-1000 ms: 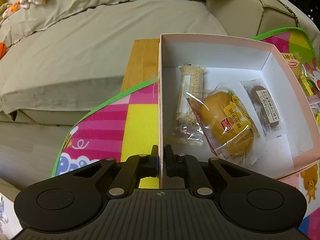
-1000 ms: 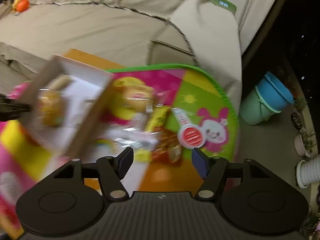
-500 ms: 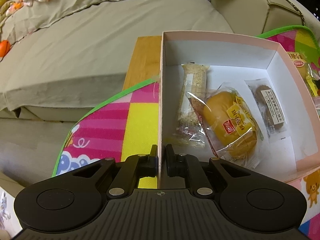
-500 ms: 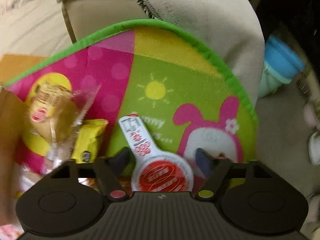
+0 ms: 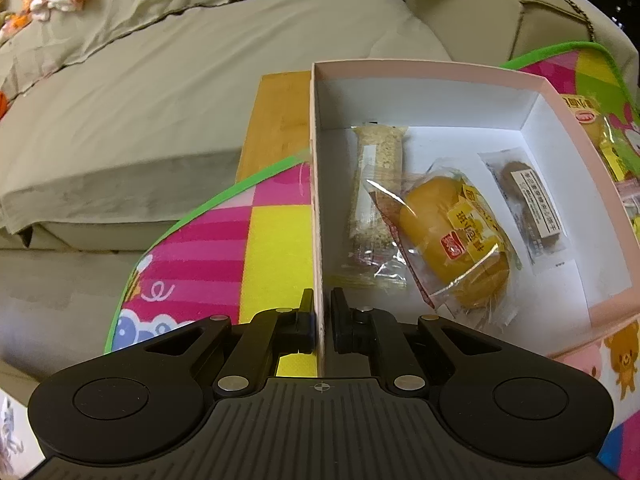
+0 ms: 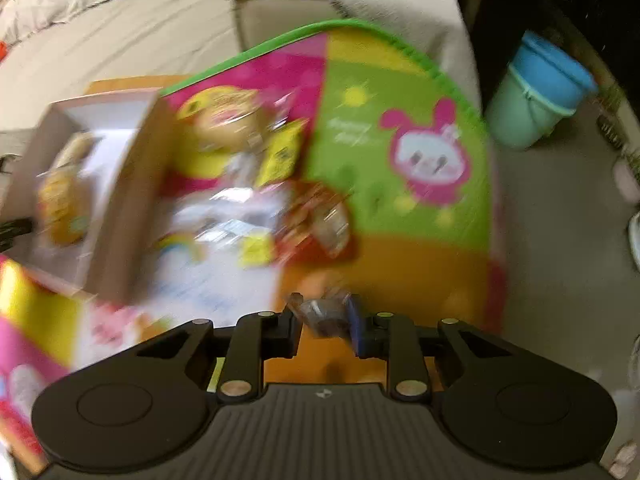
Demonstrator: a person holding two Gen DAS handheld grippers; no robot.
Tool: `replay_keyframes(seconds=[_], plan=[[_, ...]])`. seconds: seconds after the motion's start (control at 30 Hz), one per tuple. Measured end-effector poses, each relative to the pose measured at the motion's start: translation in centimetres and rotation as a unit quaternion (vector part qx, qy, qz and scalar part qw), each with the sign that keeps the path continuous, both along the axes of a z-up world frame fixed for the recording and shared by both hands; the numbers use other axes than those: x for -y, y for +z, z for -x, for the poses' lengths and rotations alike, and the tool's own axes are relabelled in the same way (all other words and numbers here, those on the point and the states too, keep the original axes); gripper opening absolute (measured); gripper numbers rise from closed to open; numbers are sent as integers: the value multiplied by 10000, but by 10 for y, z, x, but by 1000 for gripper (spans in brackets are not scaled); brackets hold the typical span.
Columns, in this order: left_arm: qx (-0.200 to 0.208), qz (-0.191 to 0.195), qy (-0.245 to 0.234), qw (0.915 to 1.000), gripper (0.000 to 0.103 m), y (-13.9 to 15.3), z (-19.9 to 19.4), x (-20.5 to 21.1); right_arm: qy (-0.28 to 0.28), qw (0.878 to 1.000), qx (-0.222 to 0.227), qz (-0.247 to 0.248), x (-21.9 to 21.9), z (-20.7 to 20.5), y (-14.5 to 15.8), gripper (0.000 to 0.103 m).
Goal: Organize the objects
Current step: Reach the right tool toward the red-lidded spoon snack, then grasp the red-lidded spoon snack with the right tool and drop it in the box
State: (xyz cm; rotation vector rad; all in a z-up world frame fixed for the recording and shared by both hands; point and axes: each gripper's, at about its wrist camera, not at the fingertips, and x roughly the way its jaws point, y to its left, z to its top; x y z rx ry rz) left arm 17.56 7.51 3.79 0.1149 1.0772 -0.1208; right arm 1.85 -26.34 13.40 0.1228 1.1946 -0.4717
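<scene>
My left gripper (image 5: pixel 322 316) is shut on the left wall of the pink cardboard box (image 5: pixel 420 67). Inside the box lie a grain bar (image 5: pixel 378 184), a yellow cake in clear wrap (image 5: pixel 452 236) and a brown cake (image 5: pixel 528 204). In the blurred right wrist view, my right gripper (image 6: pixel 326 322) is shut on a small snack packet (image 6: pixel 320 312) and hovers over the orange patch of the colourful mat (image 6: pixel 400 80). Left of it a pile of loose snack packets (image 6: pixel 260 200) lies on the mat, beside the box (image 6: pixel 120 184).
The mat covers a wooden table (image 5: pixel 280 120) standing against a sofa with a beige cover (image 5: pixel 160 100). Stacked blue and green buckets (image 6: pixel 540 92) stand on the floor at the right. More snacks (image 5: pixel 600 136) lie just past the box's right wall.
The right gripper dropped over the red-lidded packet on the mat, shut on it and pulled back, so the view is wider again. The left gripper kept its hold on the box wall.
</scene>
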Motion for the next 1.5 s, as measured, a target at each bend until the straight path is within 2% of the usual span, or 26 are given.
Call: replay_keyframes(seconds=[0.13, 0.23, 0.3, 0.33, 0.37, 0.43, 0.53, 0.63, 0.73, 0.83, 0.9, 0.97, 1.1, 1.23, 1.3, 1.4, 1.5], plan=[[-21, 68, -24, 10000, 9, 0, 0, -1, -164, 9987, 96, -472, -32, 14, -3, 23], [-27, 73, -57, 10000, 9, 0, 0, -2, -77, 9951, 273, -947, -55, 25, -1, 25], [-27, 86, -35, 10000, 9, 1, 1, -3, -65, 9932, 401, -1090, -64, 34, 6, 37], [-28, 92, -11, 10000, 9, 2, 2, -4, -56, 9935, 413, -1058, -68, 40, 9, 49], [-18, 114, 1, 9999, 10, 2, 2, -4, -28, 9948, 396, -940, -71, 45, 11, 56], [20, 94, -38, 9999, 10, 1, 2, -2, 122, 9974, 293, -652, -74, 56, 12, 57], [35, 107, 50, 9999, 9, 2, 4, -4, 176, 9987, 77, -465, -70, 63, 3, 63], [51, 67, 54, 9999, 9, 1, 4, -1, 61, 9977, 45, -681, -67, 55, -10, 64], [86, 22, 65, 9999, 9, 2, 5, 1, -467, 9942, 239, -936, -64, 39, -31, 65], [142, -8, 74, 9999, 9, 4, 7, 1, -823, 9939, 71, -730, -66, 17, -62, 64], [145, -3, 106, 9998, 9, 6, 9, 2, -792, 9961, -111, -378, -72, 8, -75, 51], [156, -3, 104, 9998, 9, 8, 9, 1, -589, 9980, -154, -167, -80, 4, -78, 43], [180, 47, 115, 9998, 9, 11, 12, -1, -208, 9995, -164, -176, -97, 7, -67, 42], [143, 162, 146, 9997, 8, 11, 12, -5, 205, 9996, -120, -155, -122, 14, -41, 42], [91, 233, 172, 9995, 8, 12, 11, -7, 417, 9989, -60, -196, -133, 21, -18, 42], [72, 286, 85, 9995, 8, 12, 11, -8, 756, 9971, 58, -99, -154, 31, 33, 42], [11, 362, 132, 9993, 8, 11, 10, -10, 955, 9945, 407, -103, -168, 32, 83, 42]])
